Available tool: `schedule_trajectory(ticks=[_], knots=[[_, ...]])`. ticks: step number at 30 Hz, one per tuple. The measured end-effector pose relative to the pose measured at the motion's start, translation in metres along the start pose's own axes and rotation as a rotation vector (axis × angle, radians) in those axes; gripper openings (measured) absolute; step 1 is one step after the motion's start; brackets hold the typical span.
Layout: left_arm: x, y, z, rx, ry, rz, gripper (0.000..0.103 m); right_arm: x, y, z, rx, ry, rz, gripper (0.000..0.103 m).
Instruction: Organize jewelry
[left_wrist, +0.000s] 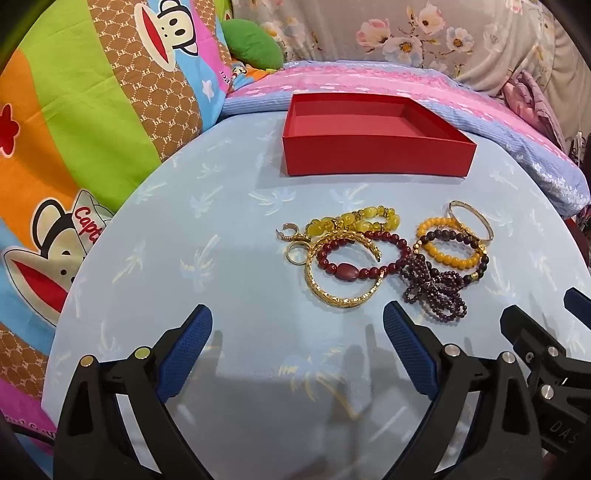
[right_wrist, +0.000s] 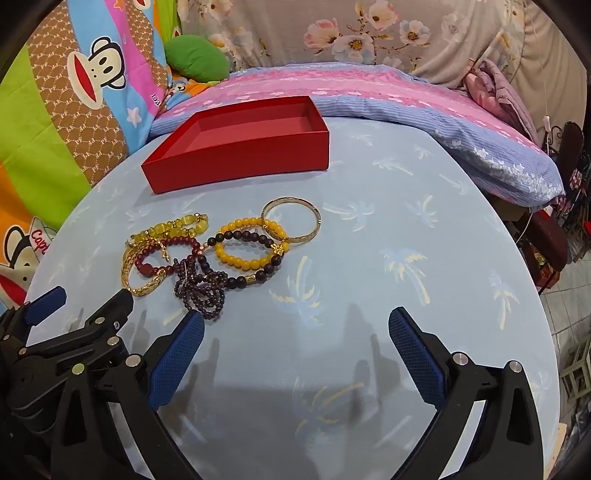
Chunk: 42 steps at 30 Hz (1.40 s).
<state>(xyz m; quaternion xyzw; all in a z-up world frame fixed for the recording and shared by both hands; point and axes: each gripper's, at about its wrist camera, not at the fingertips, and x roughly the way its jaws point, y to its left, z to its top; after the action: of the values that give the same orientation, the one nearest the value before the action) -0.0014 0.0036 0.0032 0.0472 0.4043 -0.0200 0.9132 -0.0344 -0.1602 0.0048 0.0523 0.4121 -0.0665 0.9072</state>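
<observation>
An empty red box stands at the far side of the light blue cloth, also in the right wrist view. In front of it lies a pile of jewelry: a yellow bead bracelet, a dark red bead bracelet, a gold bangle, purple bead strands, an orange bead bracelet and a thin gold bangle. My left gripper is open and empty, just short of the pile. My right gripper is open and empty, to the right of the pile.
The blue palm-print cloth covers a round surface. A cartoon-monkey quilt rises on the left. A pink and blue pillow lies behind the box. Floral fabric hangs at the back.
</observation>
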Motion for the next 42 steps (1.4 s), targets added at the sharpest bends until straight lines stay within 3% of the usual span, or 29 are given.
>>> schedule_trajectory(ticks=[42], knots=[[-0.0018, 0.0031, -0.0027, -0.005, 0.01, -0.004, 0.09, -0.0024, 0.0031, -0.0002, 0.0, 0.001, 0.001, 0.097]])
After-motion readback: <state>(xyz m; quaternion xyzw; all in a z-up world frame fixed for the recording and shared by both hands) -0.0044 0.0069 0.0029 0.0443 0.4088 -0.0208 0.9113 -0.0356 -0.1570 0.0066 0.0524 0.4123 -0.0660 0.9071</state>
